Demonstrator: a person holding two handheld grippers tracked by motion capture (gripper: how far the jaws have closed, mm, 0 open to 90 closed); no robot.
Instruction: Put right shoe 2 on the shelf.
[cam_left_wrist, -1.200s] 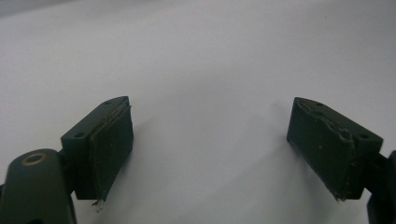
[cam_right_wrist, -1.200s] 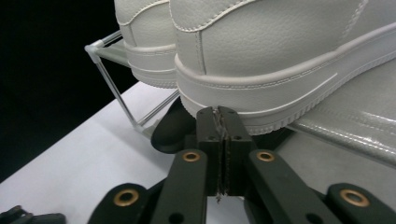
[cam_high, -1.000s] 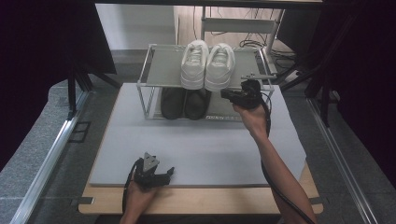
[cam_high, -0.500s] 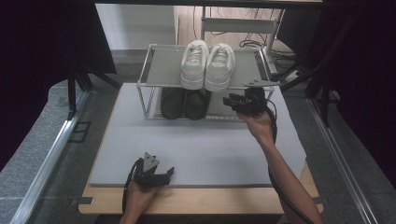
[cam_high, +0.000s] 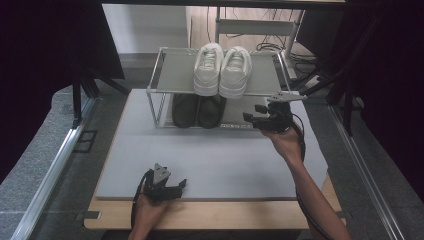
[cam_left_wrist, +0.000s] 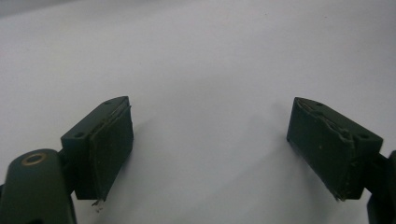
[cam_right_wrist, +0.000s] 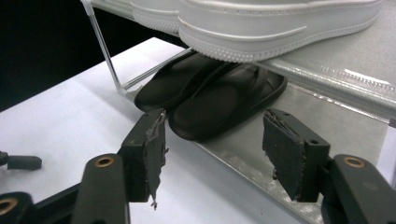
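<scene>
A pair of white sneakers (cam_high: 220, 70) stands on the top shelf of a metal shoe rack (cam_high: 170, 75). A pair of black sandals (cam_high: 200, 110) lies on its lower shelf. My right gripper (cam_high: 252, 114) hovers at the rack's right front, pointing left at the sandals. In the right gripper view its jaws (cam_right_wrist: 212, 154) stand apart in front of the sandals (cam_right_wrist: 215, 98), below the sneakers (cam_right_wrist: 261, 23); they have just been opening, with nothing between them. My left gripper (cam_high: 177, 186) rests open near the table's front edge, over bare grey mat (cam_left_wrist: 210, 70).
The grey mat (cam_high: 225, 160) covers the wooden table (cam_high: 225, 220) between the rack and the hands. Dark curtains and metal rails (cam_high: 55, 160) flank both sides. Cables lie on the floor behind the rack.
My right gripper has drawn back from the rack, toward the person and slightly right, and its jaws have opened. The left gripper has stayed put.
</scene>
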